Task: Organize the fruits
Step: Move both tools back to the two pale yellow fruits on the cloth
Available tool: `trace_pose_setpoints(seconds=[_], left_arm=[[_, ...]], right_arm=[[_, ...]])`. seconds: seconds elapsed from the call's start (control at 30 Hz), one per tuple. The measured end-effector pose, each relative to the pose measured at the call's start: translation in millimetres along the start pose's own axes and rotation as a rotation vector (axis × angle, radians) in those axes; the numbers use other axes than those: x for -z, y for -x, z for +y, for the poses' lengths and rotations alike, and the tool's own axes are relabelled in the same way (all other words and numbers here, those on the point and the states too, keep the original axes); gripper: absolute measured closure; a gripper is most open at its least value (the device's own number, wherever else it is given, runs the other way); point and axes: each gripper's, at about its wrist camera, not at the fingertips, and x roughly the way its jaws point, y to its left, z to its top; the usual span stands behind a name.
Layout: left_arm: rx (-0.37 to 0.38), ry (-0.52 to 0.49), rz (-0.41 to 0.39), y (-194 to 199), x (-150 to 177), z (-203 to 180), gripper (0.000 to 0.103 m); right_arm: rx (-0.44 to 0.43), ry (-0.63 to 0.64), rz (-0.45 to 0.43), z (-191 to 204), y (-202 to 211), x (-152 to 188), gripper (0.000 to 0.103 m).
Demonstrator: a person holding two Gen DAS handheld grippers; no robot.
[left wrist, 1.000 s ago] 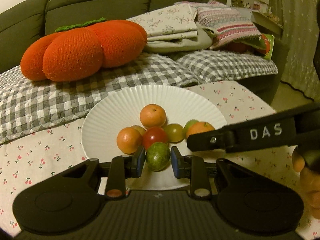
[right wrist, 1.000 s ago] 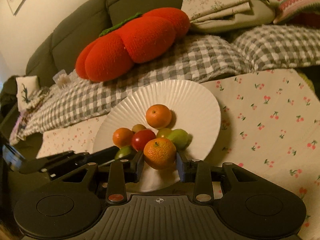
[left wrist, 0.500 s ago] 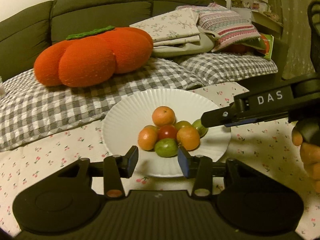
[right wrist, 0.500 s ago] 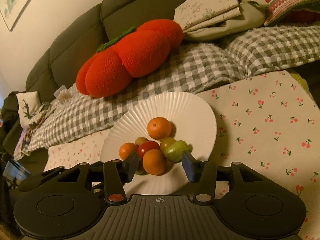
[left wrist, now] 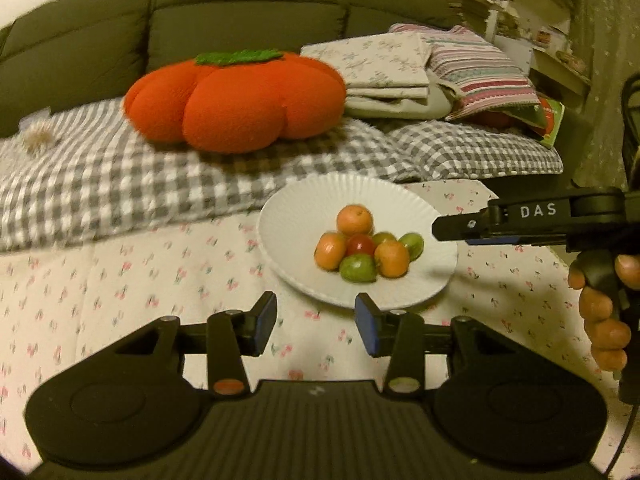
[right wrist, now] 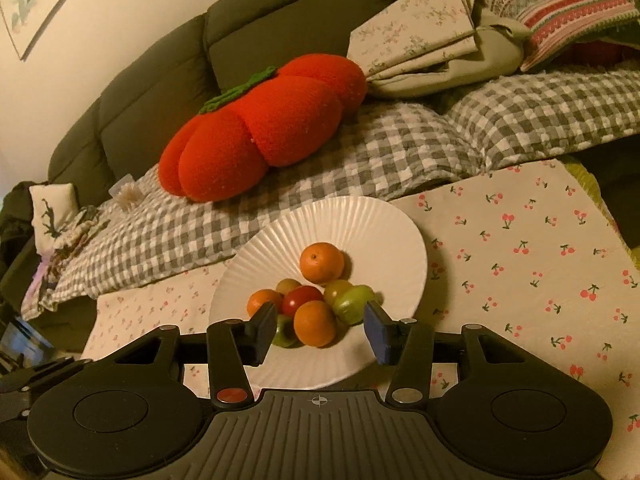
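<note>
A white ribbed plate [left wrist: 296,216] [right wrist: 360,220] on the cherry-print cloth holds a pile of several small fruits: oranges [left wrist: 354,219] [right wrist: 315,323], a red tomato [left wrist: 361,245] [right wrist: 302,298] and green fruits [left wrist: 357,268] [right wrist: 354,303]. My left gripper [left wrist: 316,322] is open and empty, above the cloth just short of the plate's near rim. My right gripper [right wrist: 320,330] is open and empty, its pads on either side of the near orange but apart from it. It also shows at the right of the left wrist view [left wrist: 472,229].
A big orange pumpkin cushion [left wrist: 236,104] [right wrist: 264,124] lies on a grey checked blanket [left wrist: 120,184] behind the plate. Folded linens and pillows [left wrist: 420,72] are stacked at the back right. A dark green sofa back [left wrist: 200,12] runs behind. The cloth's right edge [right wrist: 600,208] drops off.
Both grippers opened, let go of a green fruit and an orange onto the plate, and drew back from the pile. The left gripper also shifted left.
</note>
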Motion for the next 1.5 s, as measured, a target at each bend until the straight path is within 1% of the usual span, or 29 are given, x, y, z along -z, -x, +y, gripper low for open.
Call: trace_pose_setpoints(seconds=[0.1, 0.27, 0.37, 0.53, 0.57, 0.63, 0.7, 0.73, 0.77, 0.83, 0.87, 0.97, 1.13, 1.2, 1.27, 1.37, 1.43, 1.47, 1.5], left_arm=[[0.005, 0.069, 0.038, 6.6, 7.4, 10.5, 0.061], [0.036, 0.196, 0.109, 8.6, 23.7, 25.5, 0.061], [0.033, 0.256, 0.127, 11.0, 33.5, 32.1, 0.061], [0.000, 0.290, 0.124, 10.0, 44.2, 34.8, 0.061], [-0.003, 0.296, 0.125, 9.1, 45.8, 34.4, 0.061], [-0.003, 0.310, 0.126, 8.2, 48.0, 33.3, 0.058], [-0.007, 0.318, 0.121, 7.8, 50.2, 31.4, 0.045], [-0.009, 0.318, 0.119, 6.8, 51.1, 30.1, 0.044], [-0.009, 0.312, 0.119, 5.5, 51.9, 28.8, 0.043], [-0.015, 0.309, 0.121, 2.3, 53.2, 27.6, 0.040], [-0.018, 0.312, 0.123, 1.1, 54.0, 27.7, 0.039], [-0.016, 0.332, 0.134, -4.1, 55.5, 29.2, 0.039], [-0.020, 0.321, 0.137, -8.5, 57.5, 24.4, 0.043], [-0.016, 0.320, 0.143, -11.6, 58.5, 22.3, 0.052], [-0.011, 0.318, 0.153, -14.9, 60.9, 19.2, 0.053], [-0.016, 0.308, 0.163, -18.6, 63.6, 14.3, 0.058], [-0.020, 0.304, 0.159, -20.2, 64.9, 11.8, 0.059], [-0.021, 0.303, 0.154, -20.6, 65.0, 10.9, 0.062], [-0.019, 0.301, 0.150, -21.1, 65.0, 9.9, 0.067]], right_arm=[[-0.002, 0.028, 0.005, 8.2, 4.4, 3.0, 0.056], [-0.008, 0.099, 0.012, 24.8, 12.9, 11.8, 0.056], [-0.023, 0.143, 0.017, 35.1, 19.9, 19.5, 0.056], [-0.018, 0.252, 0.010, 53.1, 32.2, 34.0, 0.055], [-0.017, 0.278, 0.006, 56.6, 34.8, 37.3, 0.051], [-0.022, 0.308, 0.004, 60.6, 39.0, 42.4, 0.050], [-0.028, 0.328, 0.014, 63.0, 41.2, 46.5, 0.048], [-0.029, 0.336, 0.017, 63.7, 41.4, 48.5, 0.042], [-0.028, 0.345, 0.020, 64.4, 41.6, 50.4, 0.033], [-0.022, 0.368, 0.025, 67.3, 41.6, 54.7, 0.023], [-0.021, 0.378, 0.028, 68.7, 41.4, 56.6, 0.020], [-0.028, 0.415, 0.054, 72.5, 40.0, 61.7, 0.019], [0.013, 0.492, 0.107, 77.7, 33.7, 71.9, 0.018], [0.013, 0.501, 0.129, 78.3, 30.6, 75.8, 0.018], [0.008, 0.515, 0.152, 79.7, 28.1, 79.7, 0.018], [0.013, 0.550, 0.171, 83.2, 27.2, 84.5, 0.018], [0.010, 0.561, 0.178, 84.2, 27.4, 85.8, 0.018], [0.008, 0.562, 0.181, 84.2, 27.4, 86.3, 0.018], [0.006, 0.563, 0.184, 84.2, 27.2, 86.8, 0.018]])
